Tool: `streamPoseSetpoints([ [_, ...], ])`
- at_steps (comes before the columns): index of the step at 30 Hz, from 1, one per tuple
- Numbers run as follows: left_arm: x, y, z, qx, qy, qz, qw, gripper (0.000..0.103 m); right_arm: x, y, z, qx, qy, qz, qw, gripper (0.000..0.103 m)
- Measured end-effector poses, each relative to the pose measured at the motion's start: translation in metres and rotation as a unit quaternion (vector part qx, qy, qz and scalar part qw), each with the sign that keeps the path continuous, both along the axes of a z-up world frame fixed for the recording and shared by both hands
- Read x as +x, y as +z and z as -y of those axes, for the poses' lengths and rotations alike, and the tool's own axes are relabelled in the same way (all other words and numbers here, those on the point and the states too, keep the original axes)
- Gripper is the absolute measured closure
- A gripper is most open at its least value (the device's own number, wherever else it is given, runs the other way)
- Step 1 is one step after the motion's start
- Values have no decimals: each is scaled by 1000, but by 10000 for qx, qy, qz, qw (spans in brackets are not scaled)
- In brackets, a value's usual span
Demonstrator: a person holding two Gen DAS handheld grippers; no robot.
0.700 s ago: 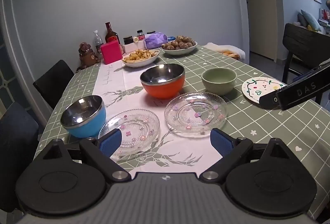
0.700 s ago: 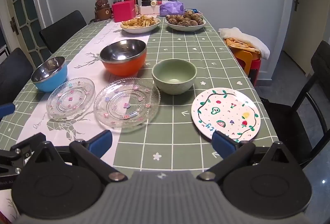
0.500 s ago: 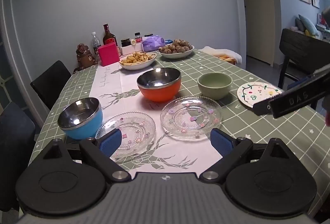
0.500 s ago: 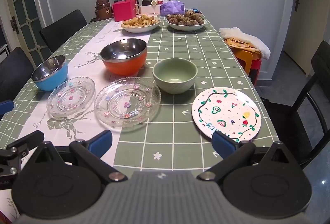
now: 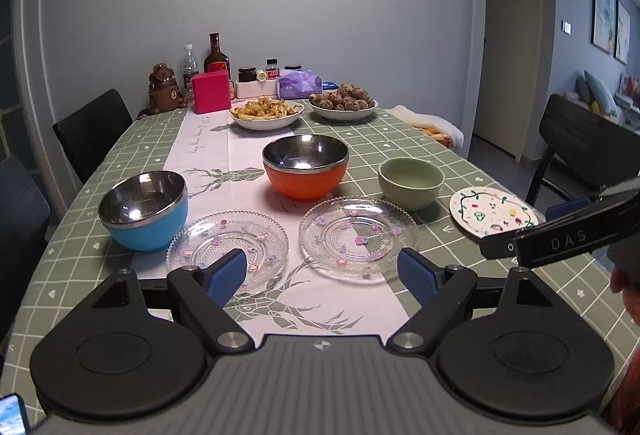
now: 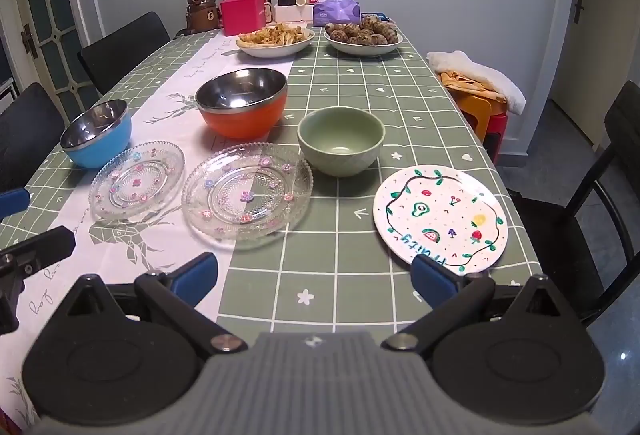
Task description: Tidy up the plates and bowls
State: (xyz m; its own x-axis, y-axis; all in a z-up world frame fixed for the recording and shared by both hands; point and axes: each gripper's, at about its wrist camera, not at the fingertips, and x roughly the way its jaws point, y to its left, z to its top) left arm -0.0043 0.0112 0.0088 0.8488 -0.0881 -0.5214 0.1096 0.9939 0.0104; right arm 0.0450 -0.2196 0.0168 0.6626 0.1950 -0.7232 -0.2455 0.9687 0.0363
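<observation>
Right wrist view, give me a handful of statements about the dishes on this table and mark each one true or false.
1. The green bowl is empty. True.
2. The two glass plates are stacked. False: they lie side by side on the table.
3. The painted plate sits nearest the table's right edge. True.
4. The orange bowl is nested inside the blue bowl. False: each stands apart on the white runner.
5. The right gripper is clamped on the painted plate. False: its jaws are wide open and hold nothing.
</observation>
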Motion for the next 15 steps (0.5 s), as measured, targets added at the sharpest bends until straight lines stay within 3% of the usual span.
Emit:
streamPoseSetpoints([
  [15, -1, 0, -1, -152, -63, 25, 9999, 9, 0, -1, -3, -19, 31, -47, 10000, 2],
])
